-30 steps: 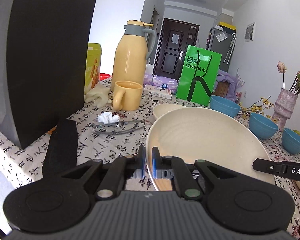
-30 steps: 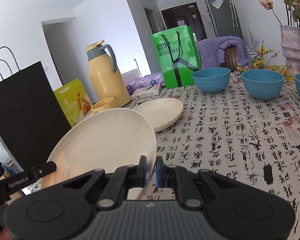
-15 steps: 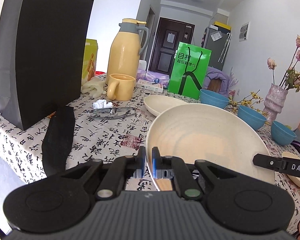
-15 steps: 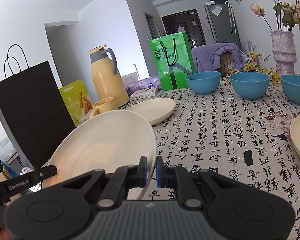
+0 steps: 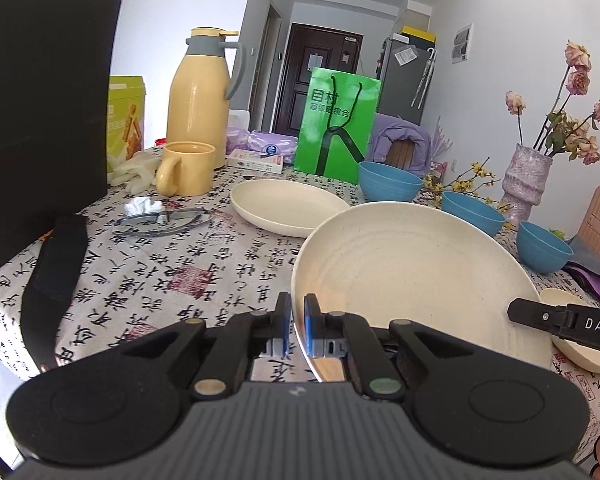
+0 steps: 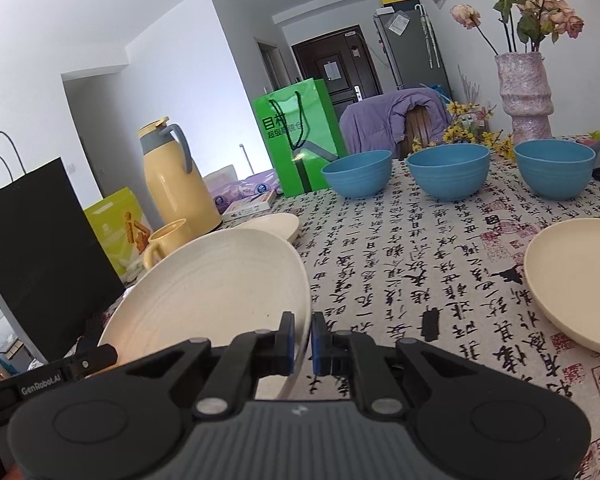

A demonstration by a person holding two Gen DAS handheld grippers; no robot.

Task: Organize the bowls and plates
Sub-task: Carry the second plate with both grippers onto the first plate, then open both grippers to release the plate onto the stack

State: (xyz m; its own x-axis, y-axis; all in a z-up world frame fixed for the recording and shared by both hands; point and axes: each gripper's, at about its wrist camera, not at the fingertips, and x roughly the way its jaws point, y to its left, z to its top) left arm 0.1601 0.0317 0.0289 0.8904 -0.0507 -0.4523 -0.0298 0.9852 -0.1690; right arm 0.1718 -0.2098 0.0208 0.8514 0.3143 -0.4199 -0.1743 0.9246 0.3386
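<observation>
Both grippers hold one large cream plate [image 5: 416, 276] above the table. My left gripper [image 5: 296, 322] is shut on its left rim. My right gripper [image 6: 302, 338] is shut on its right rim, and the plate also shows in the right wrist view [image 6: 212, 288]. A second cream plate [image 5: 284, 206] lies on the table ahead, also visible in the right wrist view [image 6: 272, 226]. A third cream plate [image 6: 576, 284] lies at the right. Three blue bowls [image 6: 358, 178] [image 6: 448, 170] [image 6: 554, 172] stand in a row at the far side.
A black paper bag [image 5: 40, 116], yellow thermos [image 5: 200, 96], yellow mug [image 5: 186, 168], green bag [image 5: 336, 120], glasses [image 5: 160, 220] and a crumpled tissue [image 5: 140, 205] stand at the left and back. A vase of flowers [image 6: 524, 88] stands far right. The patterned tablecloth [image 6: 420, 256] lies between the plates.
Both grippers have carried the plate back and to the right. The third plate at the right has come into both views, and the black bag has slid left.
</observation>
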